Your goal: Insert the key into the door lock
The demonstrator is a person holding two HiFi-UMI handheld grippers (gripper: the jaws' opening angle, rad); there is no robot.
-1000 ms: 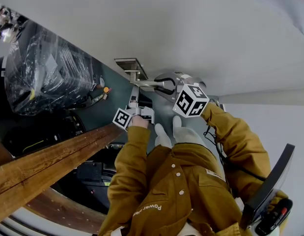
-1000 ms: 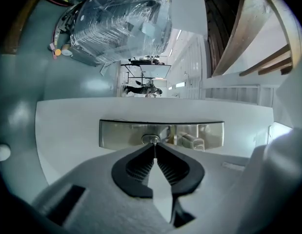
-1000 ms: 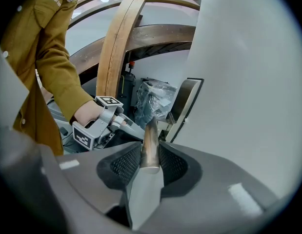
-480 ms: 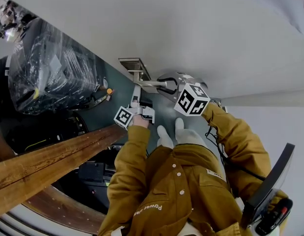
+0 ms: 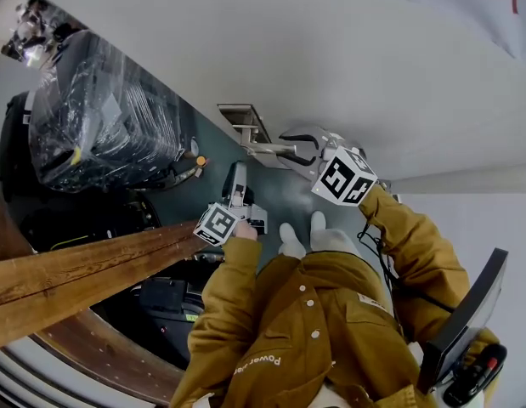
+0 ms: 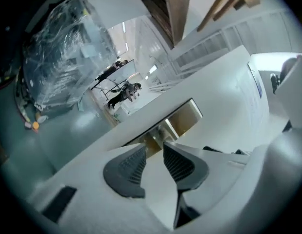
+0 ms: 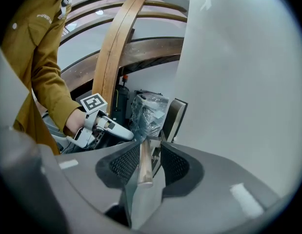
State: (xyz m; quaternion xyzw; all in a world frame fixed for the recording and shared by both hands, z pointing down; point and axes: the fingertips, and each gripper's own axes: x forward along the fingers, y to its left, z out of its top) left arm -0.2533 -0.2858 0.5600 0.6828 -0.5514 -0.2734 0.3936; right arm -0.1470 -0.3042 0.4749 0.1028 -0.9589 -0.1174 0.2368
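The left gripper [image 5: 236, 175] has backed off toward 6 o'clock from the lever handle [image 5: 263, 150]. Its ribbed dark pads, just narrowing, stand apart on nothing. The right gripper [image 5: 295, 145], jaws just widening, loosely brackets that slim brushed-metal bar, whose long axis runs 9 to 3 o'clock. I cannot make out the key. A brass-toned lock plate [image 6: 184, 118] sits in the white door [image 6: 224, 96].

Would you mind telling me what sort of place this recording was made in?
Probably an indoor workshop or storage hall: a white door with a lever handle, a bulky plastic-wrapped load on the teal floor, and curved wooden beams beside it.
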